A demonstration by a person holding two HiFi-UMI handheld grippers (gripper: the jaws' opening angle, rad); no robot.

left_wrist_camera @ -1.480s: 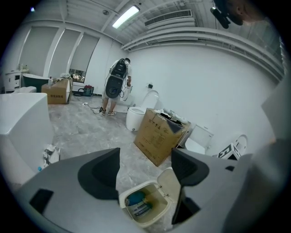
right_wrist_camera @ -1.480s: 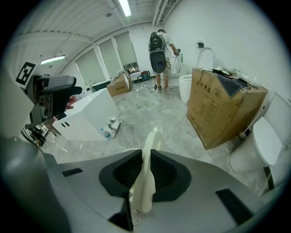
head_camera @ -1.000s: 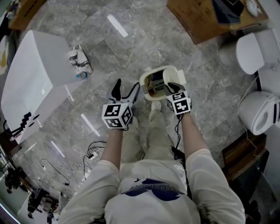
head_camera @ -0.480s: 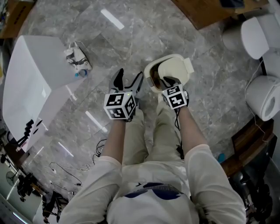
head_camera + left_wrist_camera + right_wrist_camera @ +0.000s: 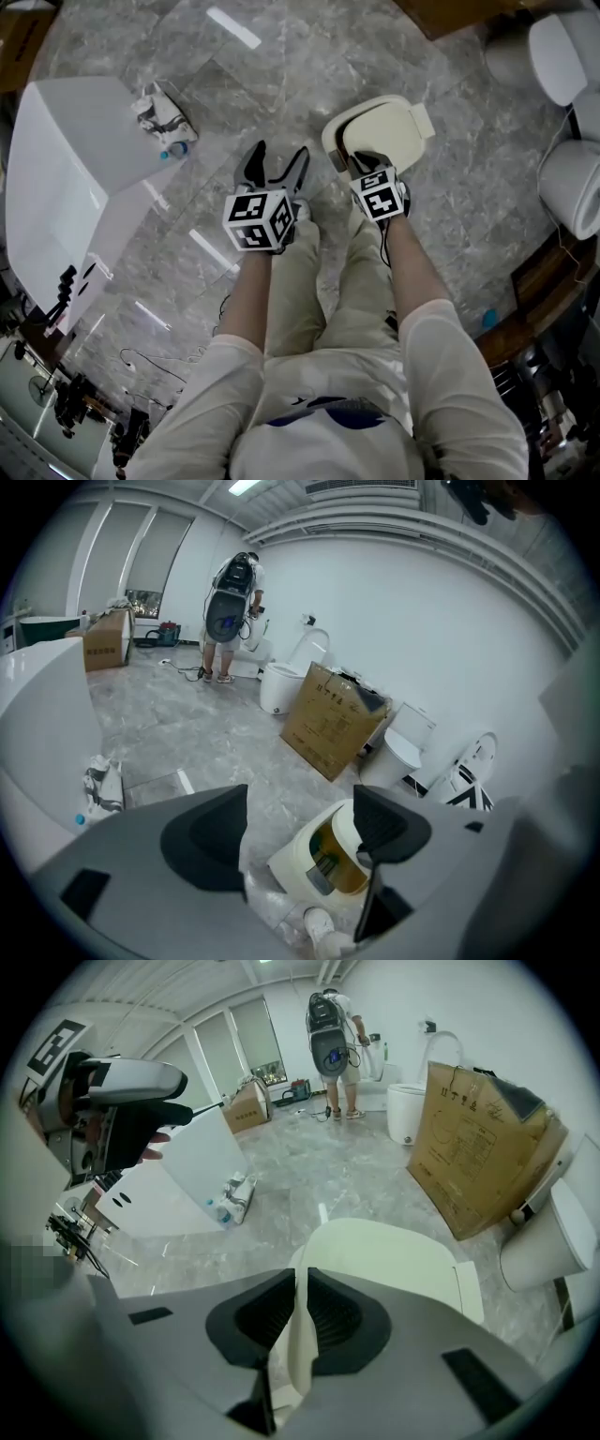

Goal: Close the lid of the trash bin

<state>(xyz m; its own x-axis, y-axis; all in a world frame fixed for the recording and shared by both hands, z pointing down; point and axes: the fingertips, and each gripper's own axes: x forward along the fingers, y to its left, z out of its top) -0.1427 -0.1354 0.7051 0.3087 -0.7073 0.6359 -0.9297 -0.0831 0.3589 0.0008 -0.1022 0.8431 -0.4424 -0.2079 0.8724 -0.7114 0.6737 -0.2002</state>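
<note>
Down comes the lid [image 5: 392,127], now nearly flat on the trash bin [image 5: 331,142], right gripper [image 5: 362,164] jaws closing on its near edge. Left gripper [image 5: 277,171] beside the bin, jaws apart, empty. Nearly shut.

cardboard box [image 5: 473,1152] | white toilet [image 5: 400,754] | crumpled wrapper [image 5: 157,112] beside bottle [image 5: 177,150] | standing person [image 5: 232,611]

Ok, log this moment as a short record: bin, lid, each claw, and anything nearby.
bin: cream plastic trash bin standing on the grey marble floor, by the person's feet
lid: cream hinged lid tilted low over the bin, gap left at the front, not yet shut
right claw: right claw closing, the lid's thin front edge between its pads
left claw: left claw open, empty, beside the bin
nearby: brown cardboard box
</note>
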